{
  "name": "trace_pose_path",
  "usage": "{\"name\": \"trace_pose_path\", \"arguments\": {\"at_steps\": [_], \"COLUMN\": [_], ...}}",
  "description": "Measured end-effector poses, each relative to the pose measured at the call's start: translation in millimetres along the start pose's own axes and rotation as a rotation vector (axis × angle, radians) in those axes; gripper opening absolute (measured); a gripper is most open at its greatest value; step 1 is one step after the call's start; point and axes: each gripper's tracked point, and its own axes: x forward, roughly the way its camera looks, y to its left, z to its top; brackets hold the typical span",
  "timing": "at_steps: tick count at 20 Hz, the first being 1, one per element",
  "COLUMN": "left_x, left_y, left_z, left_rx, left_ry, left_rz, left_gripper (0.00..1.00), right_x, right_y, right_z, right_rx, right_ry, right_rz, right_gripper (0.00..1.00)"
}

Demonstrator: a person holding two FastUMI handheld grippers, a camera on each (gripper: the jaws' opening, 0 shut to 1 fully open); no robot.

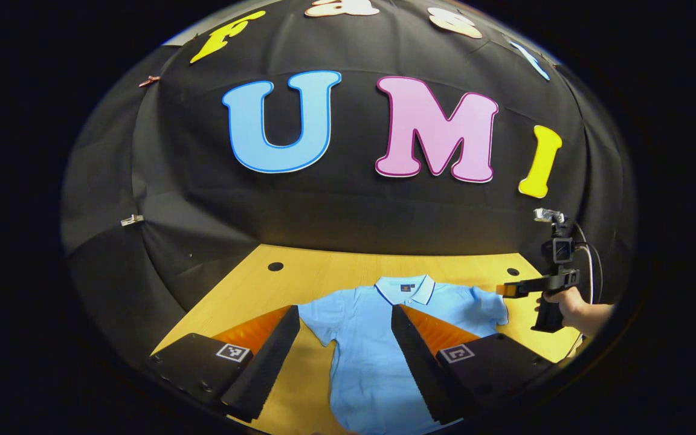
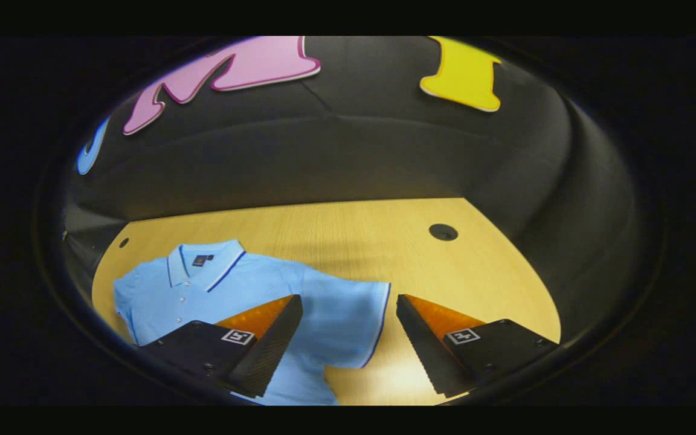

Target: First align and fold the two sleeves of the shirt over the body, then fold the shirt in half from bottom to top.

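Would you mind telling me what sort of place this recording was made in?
Probably a staged recording booth, not a home: black cloth walls in a bare wooden table, a lone polo shirt lies flat on it, and a hand holds the right gripper.

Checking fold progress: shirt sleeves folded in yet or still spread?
Spread. The shirt lies flat on the table, both sleeves out sideways, none over the body.

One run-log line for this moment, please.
polo shirt flat, sleeves unfolded | left gripper open above shirt | right gripper open over sleeve
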Motion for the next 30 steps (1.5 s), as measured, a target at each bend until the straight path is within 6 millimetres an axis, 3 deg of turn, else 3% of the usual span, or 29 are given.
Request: {"name": "trace_pose_path", "arguments": {"at_steps": [2, 5, 8, 10, 12, 14, 17, 19, 21, 22, 23, 25, 26, 28, 29, 30], "left_x": [9, 16, 21, 24, 25, 25, 28, 30, 30, 30, 30, 30, 29, 28, 27, 28], "left_y": [0, -11, -19, -24, -26, -29, -28, -26, -22, -21, -18, -11, -8, 0, 4, 9], "left_z": [-1, -1, -1, -4, -5, -5, -11, -14, -18, -20, -24, -30, -32, -34, -35, -34], "left_rx": [0.019, -0.001, 0.01, 0.014, 0.016, 0.009, -0.002, -0.011, -0.023, -0.03, -0.037, -0.05, -0.057, -0.07, -0.077, -0.083], "left_ry": [0.011, 0.018, 0.023, 0.027, 0.025, 0.021, 0.029, 0.031, 0.034, 0.036, 0.041, 0.052, 0.054, 0.055, 0.054, 0.052], "left_rz": [0.024, 0.017, 0.016, 0.013, 0.013, 0.01, 0.012, 0.017, 0.027, 0.031, 0.036, 0.047, 0.052, 0.064, 0.071, 0.078], "left_gripper": [0.98, 0.98, 0.98, 0.98, 0.98, 0.99, 0.98, 0.98, 0.98, 0.98, 0.98, 1.0, 0.98, 0.98, 0.98, 0.98], "right_x": [27, 51, 63, 62, 59, 63, 59, 59, 55, 54, 56, 46, 38, 20, 13, 7], "right_y": [-7, -8, -11, -8, -3, 4, 11, 14, 26, 28, 25, 28, 36, 57, 68, 79], "right_z": [-9, -22, -22, -24, -23, -23, -22, -24, -25, -23, -24, -9, 4, 21, 23, 25], "right_rx": [-0.019, 0.038, 0.051, 0.031, 0.018, 0.011, -0.004, 0.001, 0.047, 0.067, 0.062, 0.009, -0.022, -0.068, -0.086, -0.102], "right_ry": [0.024, 0.084, 0.084, 0.084, 0.071, 0.06, 0.048, 0.042, 0.057, 0.055, 0.055, -0.004, -0.046, -0.096, -0.099, -0.101], "right_rz": [-0.031, -0.028, -0.036, -0.027, -0.01, 0.011, 0.035, 0.035, 0.091, 0.102, 0.1, 0.097, 0.107, 0.133, 0.147, 0.158], "right_gripper": [0.98, 1.0, 0.98, 0.99, 0.94, 0.6, 0.37, 0.11, 0.11, 0.0, 0.0, 0.0, 0.0, 0.11, 0.0, 0.0]}}
